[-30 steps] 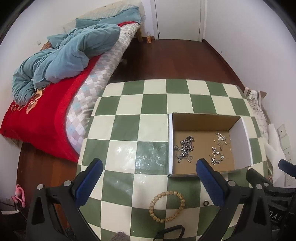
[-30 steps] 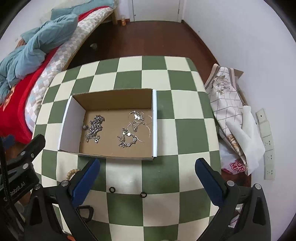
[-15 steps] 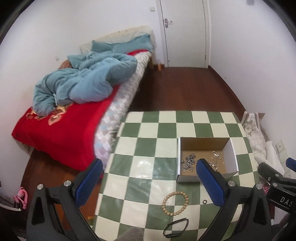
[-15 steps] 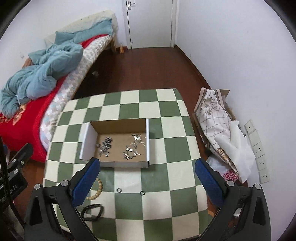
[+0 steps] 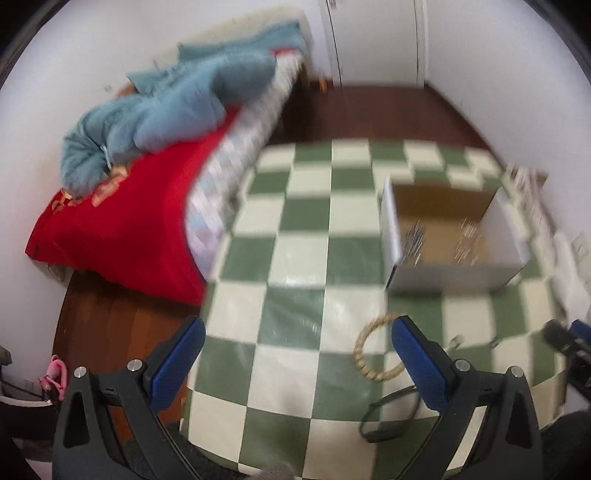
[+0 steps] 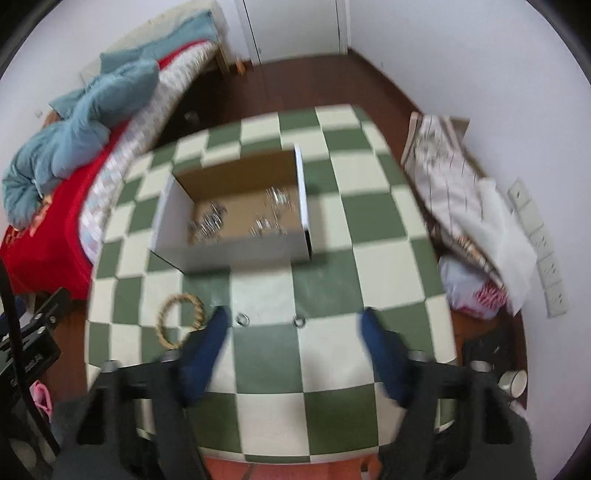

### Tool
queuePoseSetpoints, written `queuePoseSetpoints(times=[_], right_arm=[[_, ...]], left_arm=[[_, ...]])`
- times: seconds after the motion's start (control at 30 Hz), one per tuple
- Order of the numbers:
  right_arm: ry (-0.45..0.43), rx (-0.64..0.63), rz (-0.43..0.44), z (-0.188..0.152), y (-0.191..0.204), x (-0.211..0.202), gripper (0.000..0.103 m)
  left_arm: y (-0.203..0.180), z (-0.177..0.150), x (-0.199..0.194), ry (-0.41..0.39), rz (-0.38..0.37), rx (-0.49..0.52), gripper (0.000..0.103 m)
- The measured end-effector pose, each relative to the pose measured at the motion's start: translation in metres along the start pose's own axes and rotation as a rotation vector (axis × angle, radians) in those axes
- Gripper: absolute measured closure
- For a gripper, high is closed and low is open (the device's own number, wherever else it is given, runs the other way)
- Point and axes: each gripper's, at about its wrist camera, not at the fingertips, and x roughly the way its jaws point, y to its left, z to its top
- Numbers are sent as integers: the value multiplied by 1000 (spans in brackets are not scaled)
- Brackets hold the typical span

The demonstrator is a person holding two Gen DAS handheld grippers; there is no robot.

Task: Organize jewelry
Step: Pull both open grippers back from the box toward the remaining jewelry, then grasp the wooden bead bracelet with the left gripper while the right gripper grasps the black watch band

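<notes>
An open cardboard box [image 5: 454, 275] [image 6: 236, 254] with silver jewelry [image 6: 208, 223] inside sits on the green-and-cream checkered table [image 5: 295, 258] [image 6: 332, 350]. A wooden bead bracelet [image 5: 373, 350] [image 6: 179, 319] lies in front of the box, with a black band [image 5: 388, 417] nearer me. Two small rings [image 6: 242, 319] [image 6: 298, 321] lie on the table near the right gripper. My left gripper [image 5: 297, 354] is open and empty above the table's near left part. My right gripper [image 6: 293, 328] is open and empty, its jaws either side of the rings. Both views are blurred.
A bed with a red cover [image 5: 122, 225] and a blue quilt [image 5: 166, 107] stands left of the table. Folded cloth and bags [image 6: 465, 206] lie on the floor at the right by the wall. A white door [image 6: 295, 26] is at the back.
Both grippers have dropped back toward the table after rising. The right gripper's jaws have narrowed and now frame the two rings. The jewelry has not moved.
</notes>
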Motion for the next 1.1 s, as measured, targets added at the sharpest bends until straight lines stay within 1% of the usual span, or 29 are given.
queuePoseSetpoints(times=[0.1, 0.2, 0.3, 0.33, 0.37, 0.4, 0.43, 0.47, 0.5, 0.53, 0.57, 0.63, 0.77, 0.87, 0.9, 1.0, 1.1], right_arm=[[60, 9, 9, -9, -11, 34, 41], [96, 24, 19, -16, -23, 59, 41], [124, 37, 60, -20, -27, 69, 41], [124, 28, 58, -23, -27, 72, 41], [125, 23, 57, -25, -26, 74, 41], [129, 25, 58, -28, -26, 77, 41], [133, 32, 59, -30, -27, 79, 41], [138, 40, 59, -32, -27, 83, 41], [141, 49, 65, -33, -29, 85, 41], [144, 61, 72, -35, -29, 87, 41], [147, 70, 75, -36, -29, 88, 41], [154, 80, 95, -39, -25, 90, 41], [172, 71, 150, -47, -2, 88, 41], [180, 33, 180, -53, 22, 86, 41], [182, 21, 184, -54, 29, 85, 41], [199, -16, 197, -59, 53, 87, 41], [221, -62, 194, -65, 77, 91, 41]], left_arm=[[-7, -9, 41, 89, -2, 27, 1], [-13, -16, 70, 133, -18, 51, 1], [-23, -18, 90, 174, -90, 66, 2], [-26, -18, 95, 184, -101, 74, 10], [-29, -18, 99, 193, -109, 82, 22], [-34, -19, 104, 205, -120, 94, 27], [-35, -19, 103, 187, -135, 91, 29], [-36, -19, 103, 187, -144, 97, 34], [-35, -19, 103, 179, -163, 96, 41], [-34, -18, 102, 176, -204, 92, 61], [-33, -19, 101, 178, -229, 87, 81], [-33, -21, 98, 179, -215, 105, 96], [-23, -32, 92, 176, -180, 115, 96], [-8, -40, 90, 189, -166, 97, 96], [-2, -45, 88, 190, -150, 93, 96], [10, -60, 83, 199, -135, 79, 96], [19, -69, 80, 209, -139, 56, 96]])
